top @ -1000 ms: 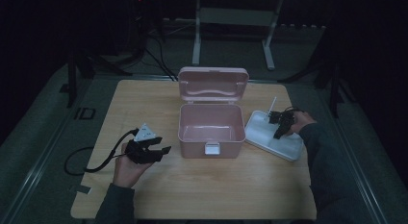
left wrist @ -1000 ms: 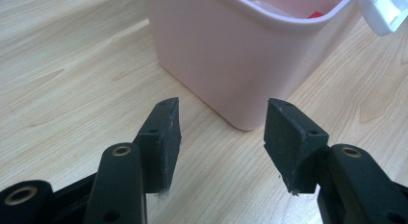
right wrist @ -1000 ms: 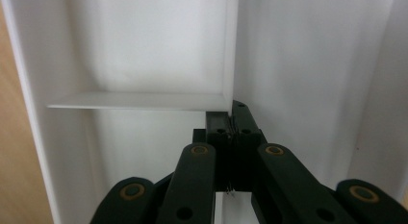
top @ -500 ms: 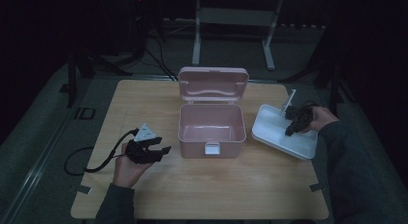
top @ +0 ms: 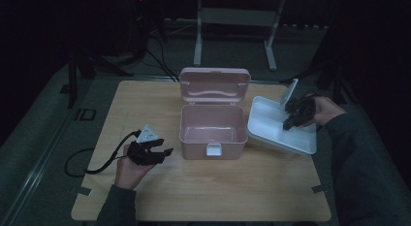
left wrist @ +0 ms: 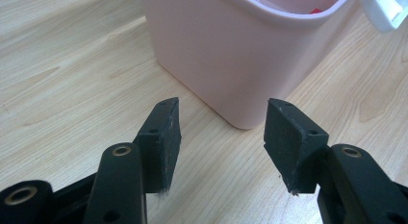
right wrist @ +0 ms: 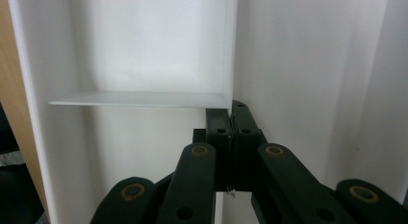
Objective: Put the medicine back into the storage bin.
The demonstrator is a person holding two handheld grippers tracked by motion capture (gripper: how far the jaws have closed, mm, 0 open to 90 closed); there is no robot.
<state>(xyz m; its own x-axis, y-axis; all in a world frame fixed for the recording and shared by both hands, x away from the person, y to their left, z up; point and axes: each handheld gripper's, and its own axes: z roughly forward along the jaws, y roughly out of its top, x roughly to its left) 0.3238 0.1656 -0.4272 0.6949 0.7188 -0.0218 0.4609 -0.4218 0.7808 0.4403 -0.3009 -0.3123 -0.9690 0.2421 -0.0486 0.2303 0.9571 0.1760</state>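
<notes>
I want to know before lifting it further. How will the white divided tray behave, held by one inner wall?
The white divided tray looks like thin moulded plastic, so probably light and stiff. The right gripper pinches one thin divider, off-centre, so the tray will likely tilt, as the high view suggests. Its smooth walls may slip in the pads.

Your bench carries the open storage box at its middle, with the lid standing up behind it. To the right of the box sits the divided tray, tilted, its near corner close beside the box and its far side raised. Your right gripper is in the tray, pinched onto an inner divider wall. Your left gripper lies to the left of the box, near its front corner, fingers apart, with its cable trailing off to the left.
</notes>
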